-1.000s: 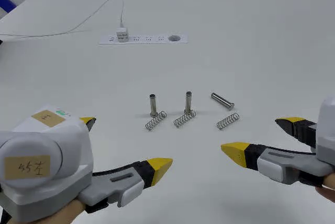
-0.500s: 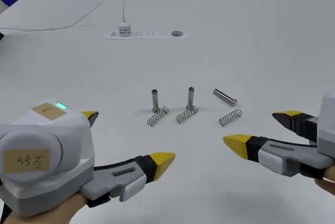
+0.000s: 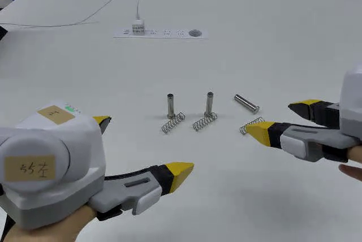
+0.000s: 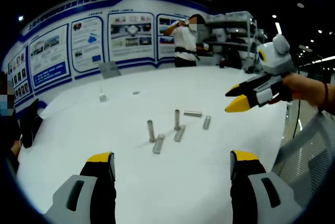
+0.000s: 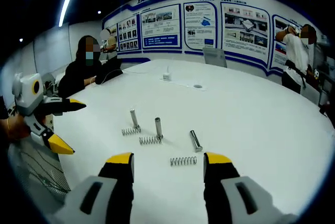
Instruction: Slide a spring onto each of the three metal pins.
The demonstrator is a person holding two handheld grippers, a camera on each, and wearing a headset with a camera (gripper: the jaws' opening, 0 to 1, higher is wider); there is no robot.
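Approach step, I judge: right hand-held gripper (image 3: pixel 283 119), jaws spread and empty, faces the rightmost small coiled wire spring (image 5: pixel 183 160) and must close next; left hand-held gripper (image 3: pixel 141 145) likewise released.

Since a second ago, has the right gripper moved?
Yes. In the head view the right gripper has advanced toward the lying metal pin; its near jaw tip now reaches the rightmost spring.

Three metal pins are on the worktop (image 3: pixel 294 38): upright pin one (image 3: pixel 170 105), upright pin two (image 3: pixel 210 103), and one lying pin (image 3: pixel 246 103). There are three springs: (image 3: pixel 173 122), (image 3: pixel 205 121), (image 5: pixel 185 160). Two grippers, the left gripper (image 3: pixel 144 145) and the right gripper (image 3: pixel 272 117), have two jaws each. Near the far edge there is one power strip (image 3: pixel 161 33), one white plug (image 3: pixel 138 27) and one cable (image 3: pixel 102 10).
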